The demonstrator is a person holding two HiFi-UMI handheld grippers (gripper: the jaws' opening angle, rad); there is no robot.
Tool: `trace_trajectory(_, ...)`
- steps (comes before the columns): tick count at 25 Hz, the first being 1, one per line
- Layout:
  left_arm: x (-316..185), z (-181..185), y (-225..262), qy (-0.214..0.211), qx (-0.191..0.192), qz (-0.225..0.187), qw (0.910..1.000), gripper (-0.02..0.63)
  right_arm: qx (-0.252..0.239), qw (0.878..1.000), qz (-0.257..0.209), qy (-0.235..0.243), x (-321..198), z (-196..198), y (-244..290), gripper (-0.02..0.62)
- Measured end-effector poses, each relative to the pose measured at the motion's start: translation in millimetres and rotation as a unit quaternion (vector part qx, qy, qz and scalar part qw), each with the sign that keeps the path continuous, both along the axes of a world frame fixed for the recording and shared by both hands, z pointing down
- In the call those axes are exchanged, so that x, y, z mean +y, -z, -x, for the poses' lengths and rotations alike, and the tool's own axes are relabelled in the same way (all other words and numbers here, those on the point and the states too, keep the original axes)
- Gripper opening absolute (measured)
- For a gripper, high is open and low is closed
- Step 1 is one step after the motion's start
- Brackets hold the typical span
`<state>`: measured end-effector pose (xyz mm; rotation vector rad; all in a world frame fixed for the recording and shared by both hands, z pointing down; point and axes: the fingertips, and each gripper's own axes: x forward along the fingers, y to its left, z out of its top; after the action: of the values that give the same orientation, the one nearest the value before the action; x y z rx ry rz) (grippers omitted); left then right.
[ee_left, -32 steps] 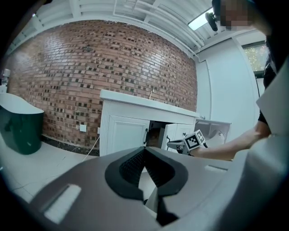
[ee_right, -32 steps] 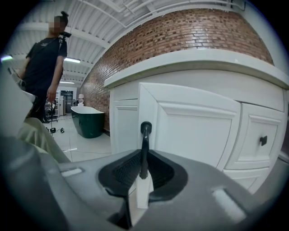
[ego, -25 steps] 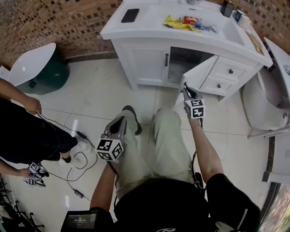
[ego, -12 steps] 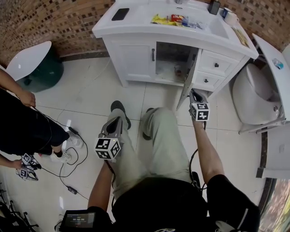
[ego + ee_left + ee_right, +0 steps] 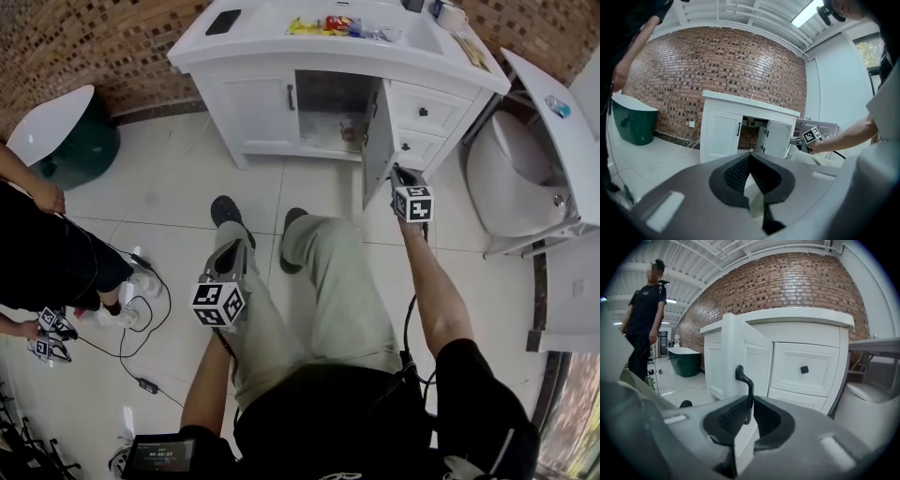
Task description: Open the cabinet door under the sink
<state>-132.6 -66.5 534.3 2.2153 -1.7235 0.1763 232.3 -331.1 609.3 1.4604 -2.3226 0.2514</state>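
We hold the cabinet door [image 5: 374,141] by its black handle [image 5: 747,380] because the handle gives us the leverage to swing it. The door already stands wide out from the vanity cabinet [image 5: 253,98], hinged beside the drawers [image 5: 424,112], so we judge the opening nearly done. Our right gripper [image 5: 749,404] has just been closing and is clamped on the handle's lower end. Our left gripper [image 5: 750,157] hangs idle, well apart from the cabinet, its jaws together on nothing.
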Motion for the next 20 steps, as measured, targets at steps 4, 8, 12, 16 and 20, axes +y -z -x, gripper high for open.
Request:
trace_trajectory(4, 22, -34, 15, -0.013, -0.011, -0.012, 0.9998, 0.017, -0.048, 0.998, -0.011, -0.038, 23, -9, 12, 0.138)
trace_trajectory(8, 47, -42, 49, -0.010, -0.025, -0.036, 0.9990, 0.017, -0.084, 0.996, -0.024, 0.001, 72, 14, 40, 0.135)
trace_trajectory(12, 79, -22, 57, 0.024, 0.009, -0.054, 0.9982, 0.017, -0.092, 0.989, -0.064, 0.101, 132, 59, 79, 0.016)
trace_trajectory(16, 102, -17, 43, 0.063, -0.031, -0.048, 0.9964, 0.017, -0.087, 0.966, -0.095, 0.225, 201, 109, 112, -0.008)
trace_trajectory(20, 120, -32, 42, 0.068, -0.055, -0.053, 0.9948, 0.017, -0.080, 0.946, -0.110, 0.295, 267, 129, 132, -0.008)
